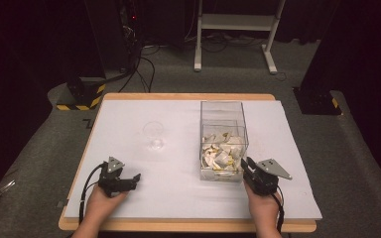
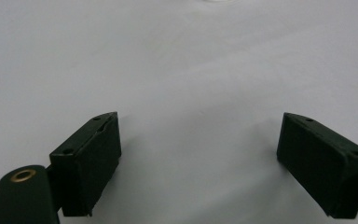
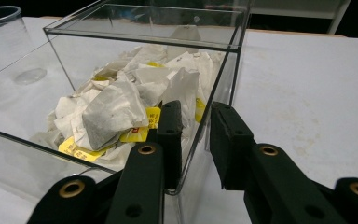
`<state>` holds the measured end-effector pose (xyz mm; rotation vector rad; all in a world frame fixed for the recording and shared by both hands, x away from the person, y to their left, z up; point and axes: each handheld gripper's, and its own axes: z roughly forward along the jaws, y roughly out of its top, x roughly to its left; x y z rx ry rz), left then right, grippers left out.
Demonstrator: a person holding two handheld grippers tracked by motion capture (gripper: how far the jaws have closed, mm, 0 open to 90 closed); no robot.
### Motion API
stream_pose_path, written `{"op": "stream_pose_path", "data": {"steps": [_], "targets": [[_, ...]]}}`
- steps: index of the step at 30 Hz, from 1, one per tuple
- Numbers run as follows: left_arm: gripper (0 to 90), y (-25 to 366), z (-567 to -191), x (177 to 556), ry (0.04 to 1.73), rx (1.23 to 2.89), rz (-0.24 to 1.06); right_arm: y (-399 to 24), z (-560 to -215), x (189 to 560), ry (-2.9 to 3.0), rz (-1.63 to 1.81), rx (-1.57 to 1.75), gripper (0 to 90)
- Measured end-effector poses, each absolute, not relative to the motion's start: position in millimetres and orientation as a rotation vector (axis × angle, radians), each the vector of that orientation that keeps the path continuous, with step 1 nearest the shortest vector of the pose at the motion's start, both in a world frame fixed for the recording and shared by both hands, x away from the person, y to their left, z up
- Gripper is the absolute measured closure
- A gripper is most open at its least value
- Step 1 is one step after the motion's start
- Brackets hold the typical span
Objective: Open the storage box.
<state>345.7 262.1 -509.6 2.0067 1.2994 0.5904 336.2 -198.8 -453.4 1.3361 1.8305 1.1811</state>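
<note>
**Right gripper at the corner of the clear box, left gripper waiting**

In the high view, your right gripper (image 1: 248, 166) stands at the near right corner of the clear box (image 1: 222, 115), which sits right of the middle of the white tabletop (image 1: 178, 198). The box holds a heap of tea bags (image 1: 222, 151). Your left gripper (image 1: 135, 177) rests low near the front edge, well apart from the box. A clear cup (image 1: 154, 130) stands between, farther back.

In the left gripper view, the left gripper (image 2: 198, 154) has its jaws wide apart over bare tabletop, with nothing between them. It seems parked there to keep out of the way.

In the right gripper view, the right gripper (image 3: 196, 140) is almost closed, one jaw on each side of the box wall at the corner. I judge it is closed on this wall to steady or move the box, though the contact of the pads is not fully clear. The tea bags (image 3: 116, 109) lie just behind the wall.
</note>
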Motion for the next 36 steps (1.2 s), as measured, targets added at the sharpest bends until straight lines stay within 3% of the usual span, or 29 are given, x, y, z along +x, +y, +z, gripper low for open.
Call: {"op": "stream_pose_path", "data": {"steps": [36], "targets": [[14.6,262,-510,345,1.296,2.007,0.596,-204,-455,302,1.857,1.198,1.307,72.6]]}}
